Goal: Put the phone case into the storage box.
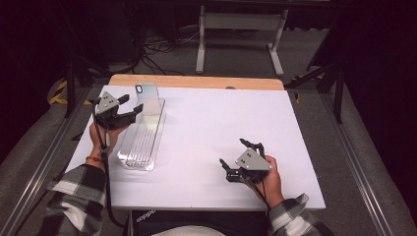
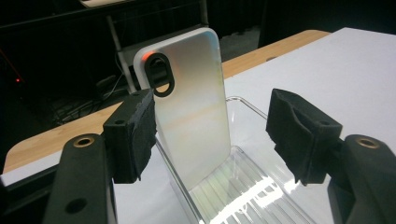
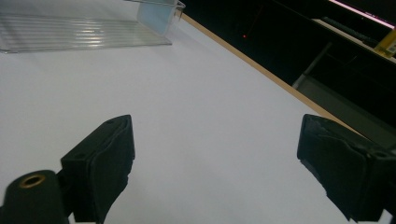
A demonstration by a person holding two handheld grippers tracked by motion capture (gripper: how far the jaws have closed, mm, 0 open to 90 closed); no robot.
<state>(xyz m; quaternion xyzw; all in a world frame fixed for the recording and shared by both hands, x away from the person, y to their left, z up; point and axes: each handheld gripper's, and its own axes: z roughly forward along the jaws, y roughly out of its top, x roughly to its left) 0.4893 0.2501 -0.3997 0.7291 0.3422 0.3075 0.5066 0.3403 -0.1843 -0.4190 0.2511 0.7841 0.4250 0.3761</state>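
Upright, phone case at clear tray's far edge, left gripper agape beside it, right gripper agape.

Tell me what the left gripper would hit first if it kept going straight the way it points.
Most likely the phone case standing upright in the clear tray: it sits just ahead of the left gripper, nearer one pad, though depth is hard to judge.

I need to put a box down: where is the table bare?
Bare: the white top between the clear tray and the right gripper, and the far right corner. Crowded: the left edge, with tray, phone case and left gripper.
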